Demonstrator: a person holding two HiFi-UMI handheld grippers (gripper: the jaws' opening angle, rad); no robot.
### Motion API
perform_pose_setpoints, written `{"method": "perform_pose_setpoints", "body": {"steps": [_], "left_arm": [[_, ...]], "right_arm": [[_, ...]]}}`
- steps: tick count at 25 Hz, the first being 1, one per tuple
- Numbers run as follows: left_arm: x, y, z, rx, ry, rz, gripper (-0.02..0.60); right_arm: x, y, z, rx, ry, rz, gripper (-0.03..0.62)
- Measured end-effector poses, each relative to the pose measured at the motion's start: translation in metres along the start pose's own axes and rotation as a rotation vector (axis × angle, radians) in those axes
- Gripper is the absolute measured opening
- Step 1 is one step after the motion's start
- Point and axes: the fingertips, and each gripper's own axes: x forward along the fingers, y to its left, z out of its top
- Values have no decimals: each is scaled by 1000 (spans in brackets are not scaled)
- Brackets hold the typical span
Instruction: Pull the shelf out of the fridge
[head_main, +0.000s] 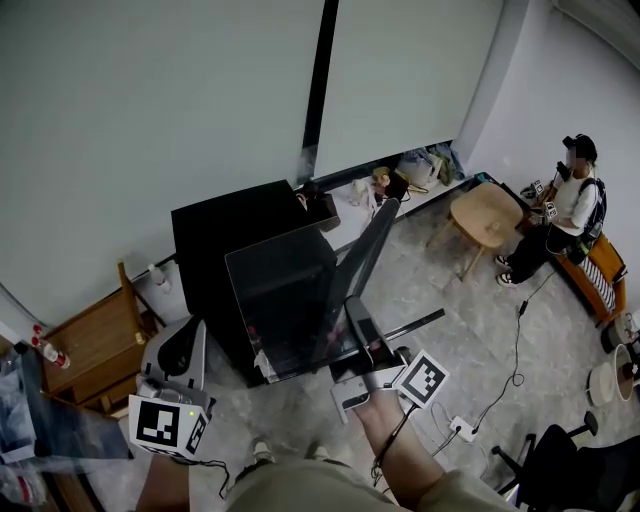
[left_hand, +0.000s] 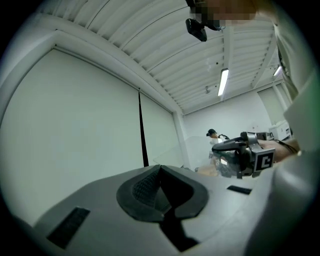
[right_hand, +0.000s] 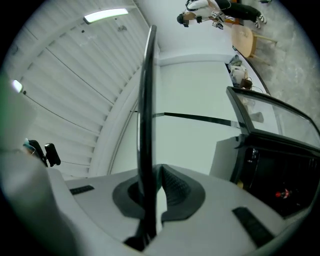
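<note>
Fridge (head_main: 215, 250): the black cabinet stands on the tiled floor (head_main: 470, 340) near the pale wall, ahead of you. A wooden cabinet (head_main: 95, 345) stands just to its left.

Shelf (head_main: 285, 300): the clear pane is out of the fridge and off the floor, held in the air in front of the black body. In the head view you look through it onto the fridge. Only one of your tools holds it.

Your right gripper (head_main: 358, 345): the jaws are clamped on the pane's near right edge. In the right gripper view the shelf runs edge-on as a dark line straight up from between the pads, with the fridge off to the right.

Your left gripper (head_main: 186, 338): the jaws are pressed together with nothing between them. It is apart from the shelf, at the fridge's left.

A person (head_main: 570, 205) sits well apart at the far right, near a round wooden stool (head_main: 485, 215).
</note>
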Motion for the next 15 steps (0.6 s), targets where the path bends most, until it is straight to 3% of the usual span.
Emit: {"method": "perform_pose_setpoints", "body": {"steps": [7, 15], "left_arm": [[8, 9, 29, 15, -64, -21, 6], [11, 19, 35, 44, -87, -16, 6]], "right_arm": [[24, 56, 33, -19, -100, 116, 2], [25, 88, 53, -64, -175, 142, 2]]}}
